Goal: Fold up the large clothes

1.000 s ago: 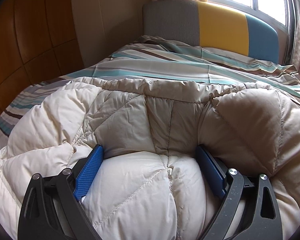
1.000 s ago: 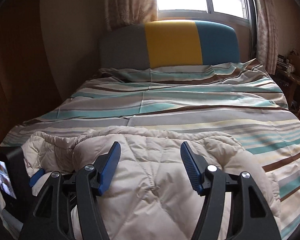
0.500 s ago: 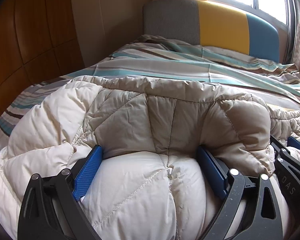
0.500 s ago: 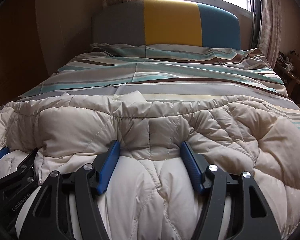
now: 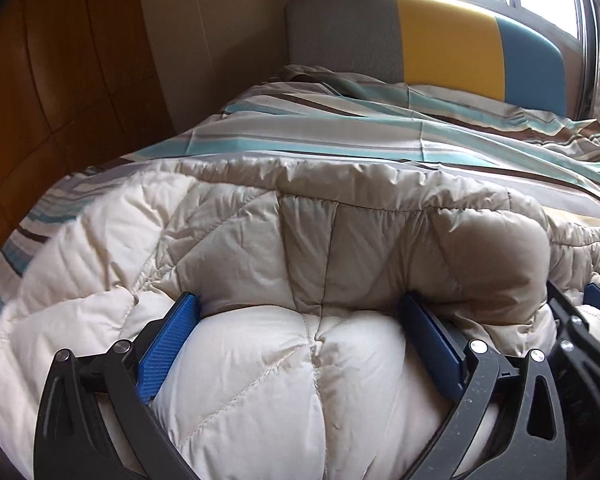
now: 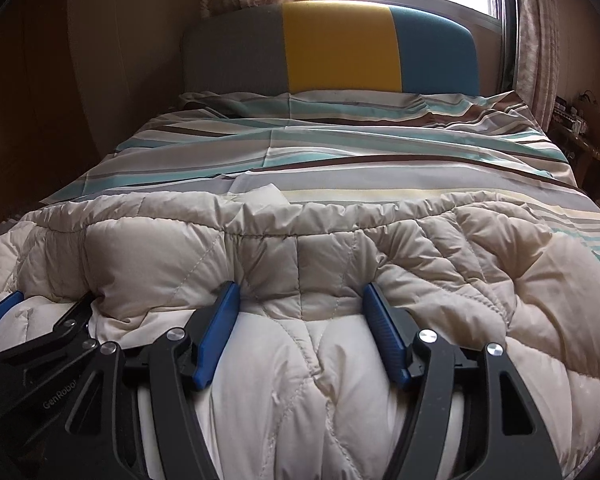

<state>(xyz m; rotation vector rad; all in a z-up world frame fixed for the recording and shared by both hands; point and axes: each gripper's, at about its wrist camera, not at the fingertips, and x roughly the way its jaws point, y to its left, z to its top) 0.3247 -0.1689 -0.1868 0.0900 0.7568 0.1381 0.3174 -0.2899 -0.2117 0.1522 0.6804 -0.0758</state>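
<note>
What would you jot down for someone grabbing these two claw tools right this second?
Left gripper: jaws opening, puffy cream quilted coat bulging between them.
Right gripper: jaws around a bunch of the same coat, beside the left.
Coat lies across the near end of the striped bed cover, one layer folded over another.
Left: let go, check the fold, finish and tidy it.

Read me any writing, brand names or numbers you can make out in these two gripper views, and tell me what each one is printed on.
"GenRobo", cut off after that, on the black body of the left tongs, seen at the lower left of the right wrist view.
Nothing else is readable: the puffy cream jacket, the striped bed cover and the headboard show no lettering, and the clutter on the shelf at the right is too small to read.
</note>
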